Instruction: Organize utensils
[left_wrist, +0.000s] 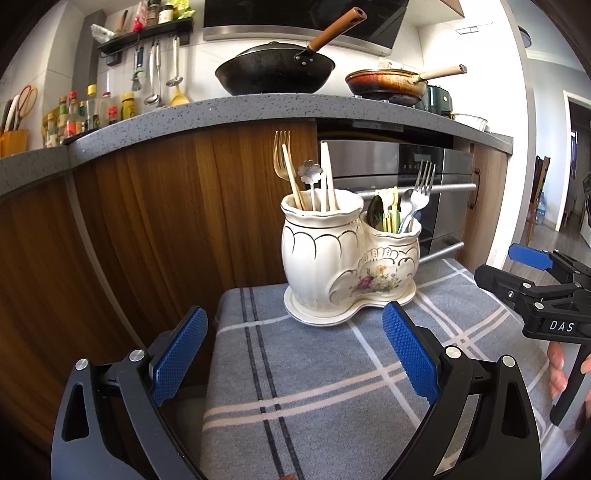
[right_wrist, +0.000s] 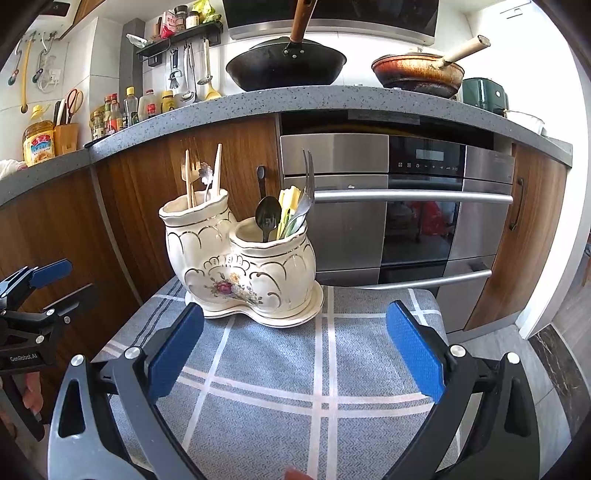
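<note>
A white ceramic double utensil holder (left_wrist: 332, 258) (right_wrist: 243, 269) stands on a blue-grey checked cloth (left_wrist: 317, 376) (right_wrist: 295, 387). Its taller pot holds a gold fork (left_wrist: 282, 158), chopsticks (left_wrist: 327, 177) and a flower-topped spoon (left_wrist: 310, 173). Its shorter pot holds a steel fork (left_wrist: 421, 188), spoons and yellow-green utensils (left_wrist: 389, 210) (right_wrist: 286, 206). My left gripper (left_wrist: 295, 350) is open and empty, just short of the holder. My right gripper (right_wrist: 295, 350) is open and empty, also in front of it, and shows at the right edge of the left wrist view (left_wrist: 535, 280).
The cloth covers a small raised surface in front of wooden cabinets (left_wrist: 166, 206) and a steel oven (right_wrist: 406, 206). Above is a grey countertop (left_wrist: 258, 107) with a black wok (left_wrist: 275, 70), a frying pan (left_wrist: 388, 83) and bottles (left_wrist: 85, 110). The cloth's edges drop off left and right.
</note>
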